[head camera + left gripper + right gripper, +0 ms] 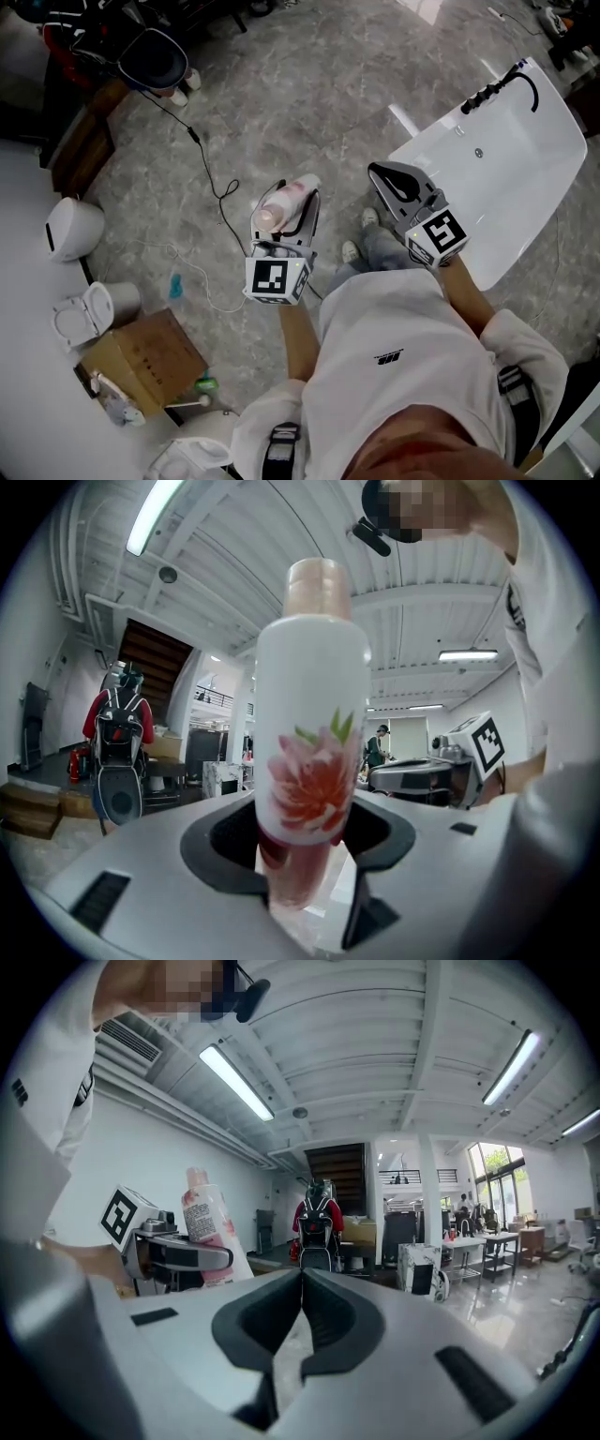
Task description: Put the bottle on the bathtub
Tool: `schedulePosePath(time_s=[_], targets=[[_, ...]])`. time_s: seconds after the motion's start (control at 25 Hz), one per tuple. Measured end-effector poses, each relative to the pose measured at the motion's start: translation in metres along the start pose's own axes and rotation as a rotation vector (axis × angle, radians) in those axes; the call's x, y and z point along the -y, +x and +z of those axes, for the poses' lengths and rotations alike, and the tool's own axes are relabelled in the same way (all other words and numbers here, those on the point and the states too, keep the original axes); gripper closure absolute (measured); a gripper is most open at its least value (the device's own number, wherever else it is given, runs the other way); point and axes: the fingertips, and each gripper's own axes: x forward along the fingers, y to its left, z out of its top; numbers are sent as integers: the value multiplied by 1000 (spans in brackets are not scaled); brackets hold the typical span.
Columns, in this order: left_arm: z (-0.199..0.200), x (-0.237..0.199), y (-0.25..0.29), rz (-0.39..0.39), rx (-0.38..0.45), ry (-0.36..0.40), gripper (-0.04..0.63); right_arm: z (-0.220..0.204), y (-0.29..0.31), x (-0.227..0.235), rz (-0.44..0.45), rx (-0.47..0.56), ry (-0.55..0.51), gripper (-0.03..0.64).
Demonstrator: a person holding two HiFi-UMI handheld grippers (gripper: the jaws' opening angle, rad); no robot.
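The left hand-held gripper clamps the lower part of a white flowered bottle, held in the air over the floor, while the right hand-held gripper, jaws together and empty, hangs near the bathtub.

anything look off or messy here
Nothing looks spilled or broken. The bottle stands roughly upright with its cap on, clamped in the left gripper. The only untidy thing is a black cable trailing loose across the floor, on the side away from the bathtub.
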Motion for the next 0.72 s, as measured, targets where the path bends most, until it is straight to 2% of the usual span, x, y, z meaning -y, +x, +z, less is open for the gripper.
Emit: schedulePosePath(time_s=[0.28,0.72], targets=[[2,3,59,-93,-30,21,362,-1,8,50,-83,-6,26,621],[-1,23,210,-239,-55,48,362,-28,17,187,-214,-16,68,621]])
